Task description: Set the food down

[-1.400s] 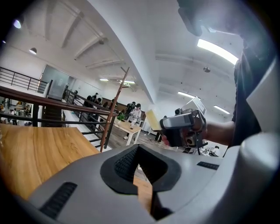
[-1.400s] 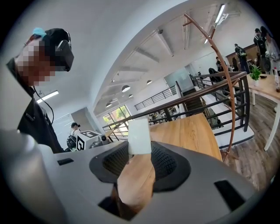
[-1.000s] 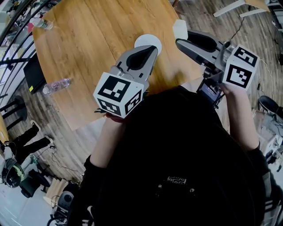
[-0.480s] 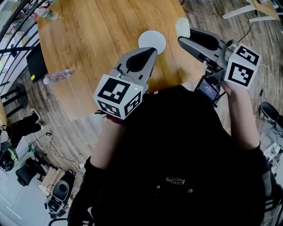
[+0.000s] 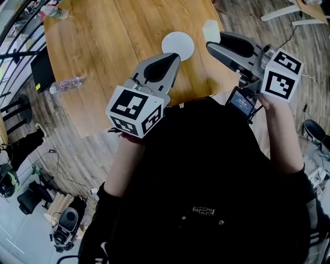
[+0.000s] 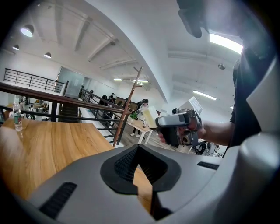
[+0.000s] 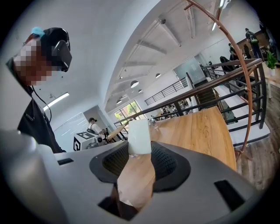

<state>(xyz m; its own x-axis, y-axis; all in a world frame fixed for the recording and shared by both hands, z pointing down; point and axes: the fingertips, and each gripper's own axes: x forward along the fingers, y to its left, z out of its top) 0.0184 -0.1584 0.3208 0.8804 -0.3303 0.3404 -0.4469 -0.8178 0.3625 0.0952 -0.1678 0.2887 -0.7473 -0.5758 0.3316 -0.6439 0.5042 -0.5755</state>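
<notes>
Wooden round table, head view: one white plate, empty; two plastic water bottles, one lying well left of the plate, one at the far left edge. A second ago the left gripper's tip covered part of the plate; now the plate shows whole beyond it. Both grippers are otherwise unchanged, forearms reaching forward side by side.

Left gripper view: left gripper, tips together, nothing between them.

Right gripper view: right gripper clamped on one piece of food, a pale block in brown wrapping, standing up from the jaws. It is held just right of the plate, not touching it.
</notes>
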